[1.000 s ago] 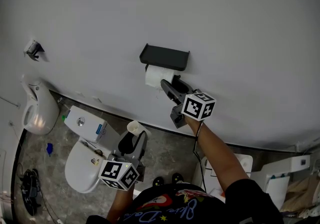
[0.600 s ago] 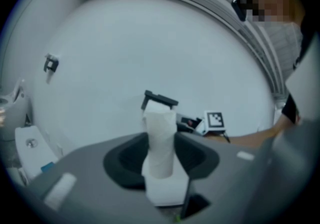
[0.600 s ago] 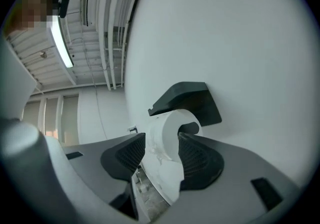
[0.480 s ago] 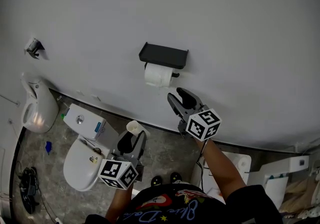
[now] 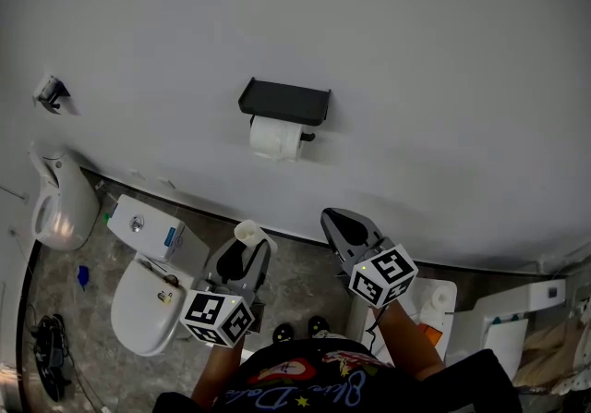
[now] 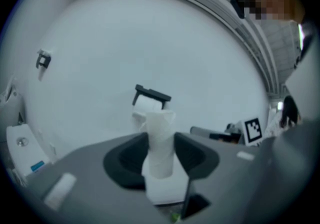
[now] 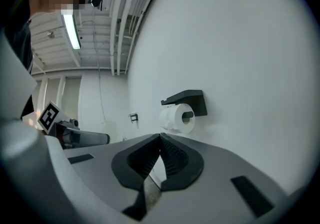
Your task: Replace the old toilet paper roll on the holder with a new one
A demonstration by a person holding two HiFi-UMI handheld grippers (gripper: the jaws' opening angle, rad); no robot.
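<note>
The grey two-jaw left gripper (image 5: 246, 252), lower centre of the head view, is clamping a slim, nearly spent white paper roll (image 6: 160, 140) upright between partly spread jaws; the grey right gripper (image 7: 159, 138), lower right, is gripping nothing, jaws pressed together; a full white toilet paper roll (image 5: 275, 138) is hanging on the black shelf-topped wall holder (image 5: 283, 101), frame centre.

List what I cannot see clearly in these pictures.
- Head view: print on the blue label of the white toilet cistern, too small.
- Head view: bar of the black wall holder, mostly hidden inside the white toilet paper roll.
- Left gripper view: that roll, partly behind the crumpled white roll.
</note>
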